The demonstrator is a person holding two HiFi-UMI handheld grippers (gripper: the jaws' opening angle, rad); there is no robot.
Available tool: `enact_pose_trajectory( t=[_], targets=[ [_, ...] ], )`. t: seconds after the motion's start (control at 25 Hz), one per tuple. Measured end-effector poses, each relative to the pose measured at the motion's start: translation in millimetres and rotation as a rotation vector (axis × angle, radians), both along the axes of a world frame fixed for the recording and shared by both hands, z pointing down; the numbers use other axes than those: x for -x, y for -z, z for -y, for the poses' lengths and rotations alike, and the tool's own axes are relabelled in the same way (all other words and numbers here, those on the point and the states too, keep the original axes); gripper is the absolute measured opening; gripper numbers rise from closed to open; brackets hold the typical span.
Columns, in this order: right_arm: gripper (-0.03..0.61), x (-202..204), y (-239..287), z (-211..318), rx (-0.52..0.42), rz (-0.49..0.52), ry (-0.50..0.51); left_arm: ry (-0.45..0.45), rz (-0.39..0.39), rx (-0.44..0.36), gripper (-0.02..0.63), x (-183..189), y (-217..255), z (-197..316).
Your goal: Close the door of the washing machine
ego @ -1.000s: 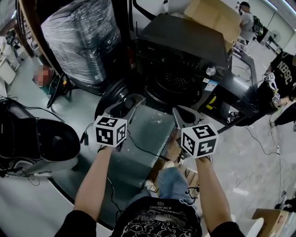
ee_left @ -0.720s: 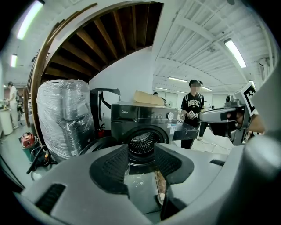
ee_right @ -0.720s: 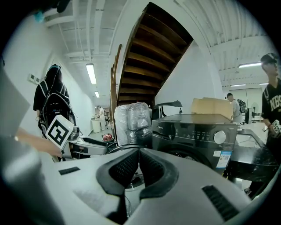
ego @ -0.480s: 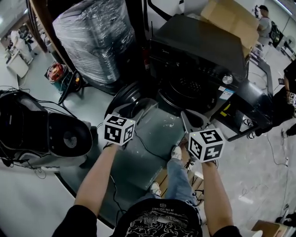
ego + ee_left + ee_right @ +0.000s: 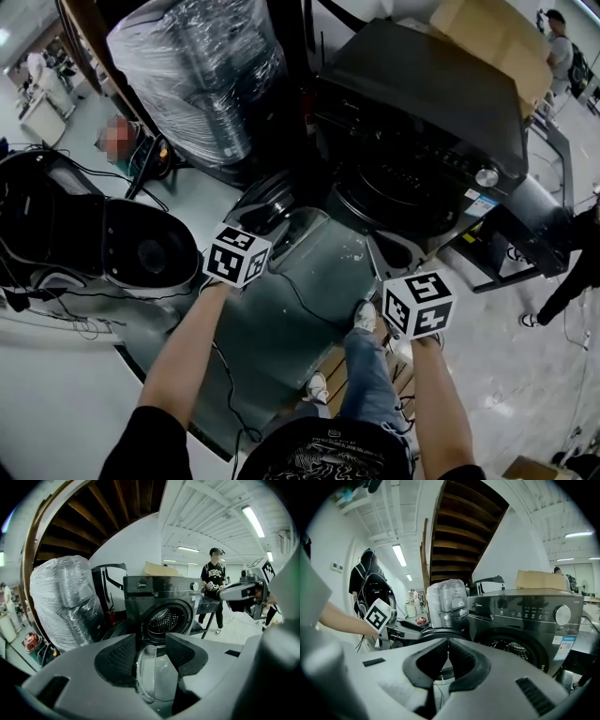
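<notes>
A dark front-loading washing machine [image 5: 422,103] stands at the upper right, its drum opening [image 5: 394,187] uncovered. Its round door [image 5: 267,199] hangs swung out to the left. My left gripper [image 5: 284,223] reaches up to the door's edge. In the left gripper view its jaws [image 5: 151,656] are opening, and the door's clear glass bulge [image 5: 146,672] shows in the gap beside the left pad, with no pad pressing on it. My right gripper [image 5: 396,251] hangs shut and empty in front of the machine, below the drum. In the right gripper view its pads [image 5: 447,656] meet, with the door [image 5: 440,632] beyond.
A plastic-wrapped bundle [image 5: 197,75] stands left of the machine, and a cardboard box [image 5: 497,33] lies on top of it. A black appliance [image 5: 84,244] with cables sits at the left. A grey metal sheet [image 5: 281,309] lies underfoot. A dark stand [image 5: 525,225] and a person [image 5: 562,281] are at the right.
Both grippers have moved forward and down towards the machine. The left gripper has come closer to the open door. The head camera has shifted, so the machine sits further right.
</notes>
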State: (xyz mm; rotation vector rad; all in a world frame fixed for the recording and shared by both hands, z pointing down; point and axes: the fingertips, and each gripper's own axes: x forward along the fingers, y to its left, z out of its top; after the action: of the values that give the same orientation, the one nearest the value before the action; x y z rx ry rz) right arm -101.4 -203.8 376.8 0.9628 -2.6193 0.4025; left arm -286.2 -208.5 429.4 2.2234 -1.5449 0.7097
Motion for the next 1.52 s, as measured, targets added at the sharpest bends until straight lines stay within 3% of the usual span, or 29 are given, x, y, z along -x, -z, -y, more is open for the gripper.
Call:
enact_pose_trajectory(
  t=[0.56,0.76,0.96,1.32,1.52],
  targets=[
    [0.023,29,-32,18,0.054,-0.02,0.093,-0.133,0.221,0.122,0.225,58,-48,44],
    [0.023,37,-42,24,0.08,-0.013,0.107,-0.201,0.304,0.131,0.225,74,-54,50],
    [0.023,42,-52,25,0.1,-0.019,0.128,-0.194,0.284,0.12,0.239,85,-45,54],
    [0.023,49,-58,22,0.112,-0.033,0.148,-0.222,0.332,0.234,0.256,100,-69,51],
    [0.023,48,-68,28,0.135,-0.031,0.126,-0.193,0.284,0.245,0.227,98,-75,60]
  ],
)
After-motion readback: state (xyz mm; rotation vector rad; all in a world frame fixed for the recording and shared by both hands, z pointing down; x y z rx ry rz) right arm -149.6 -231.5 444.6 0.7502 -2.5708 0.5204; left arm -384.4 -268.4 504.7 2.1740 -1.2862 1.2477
